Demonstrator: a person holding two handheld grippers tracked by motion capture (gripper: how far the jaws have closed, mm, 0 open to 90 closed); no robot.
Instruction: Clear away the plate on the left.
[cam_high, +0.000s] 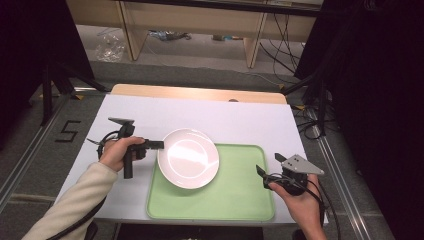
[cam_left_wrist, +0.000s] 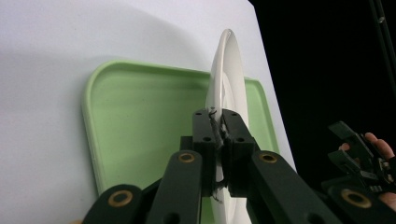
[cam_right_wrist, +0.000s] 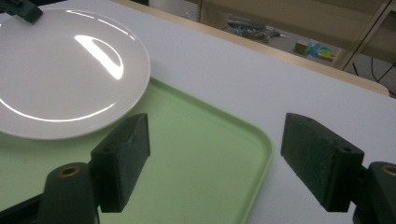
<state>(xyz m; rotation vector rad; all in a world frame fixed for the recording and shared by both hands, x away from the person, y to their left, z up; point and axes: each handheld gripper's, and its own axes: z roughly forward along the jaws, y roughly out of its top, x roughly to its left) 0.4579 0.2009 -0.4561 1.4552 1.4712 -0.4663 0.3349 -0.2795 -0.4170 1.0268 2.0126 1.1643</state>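
Observation:
A white plate hangs over the left part of the green tray; my left gripper is shut on its left rim. In the left gripper view the plate stands edge-on, pinched between the black jaws of the left gripper, with the tray behind. My right gripper is open by the tray's right edge, nothing between its jaws. In the right gripper view the open right gripper looks over the tray toward the plate.
The tray lies on a white table top with a wooden far edge. Dark curtains and stands flank the table; cables trail on the floor at the right. A wooden shelf unit stands beyond.

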